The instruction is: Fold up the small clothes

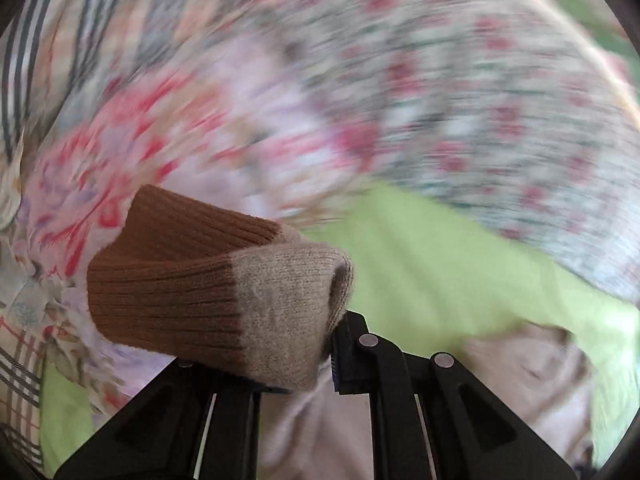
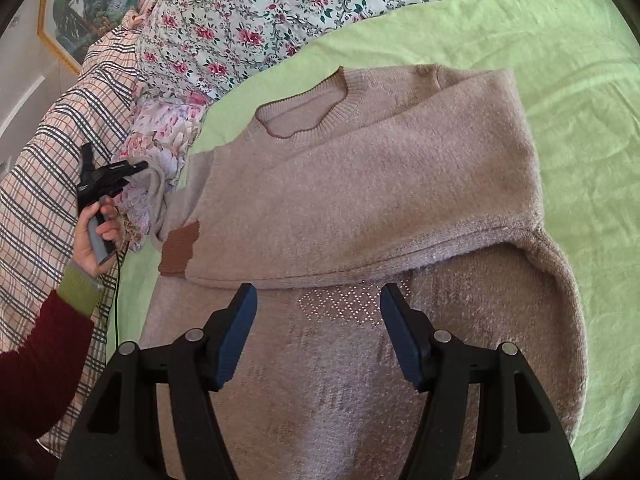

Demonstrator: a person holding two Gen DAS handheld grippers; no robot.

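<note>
A beige knit sweater [image 2: 360, 184] with brown trim lies on a green sheet [image 2: 560, 60]. One sleeve is folded across its chest, its brown cuff [image 2: 180, 250] at the left side. My left gripper [image 1: 316, 356] is shut on the other sleeve's end [image 1: 224, 292], beige with a brown ribbed cuff, and holds it lifted. The left gripper also shows in the right wrist view [image 2: 136, 172], at the sweater's left edge with the sleeve hanging from it. My right gripper [image 2: 318, 300] is open and empty above the sweater's lower chest.
Floral bedding [image 2: 256, 12] and a plaid cover [image 2: 60, 152] lie piled along the left and far side of the sheet. A framed picture [image 2: 84, 4] hangs on the wall at the far left. The left wrist view is motion-blurred.
</note>
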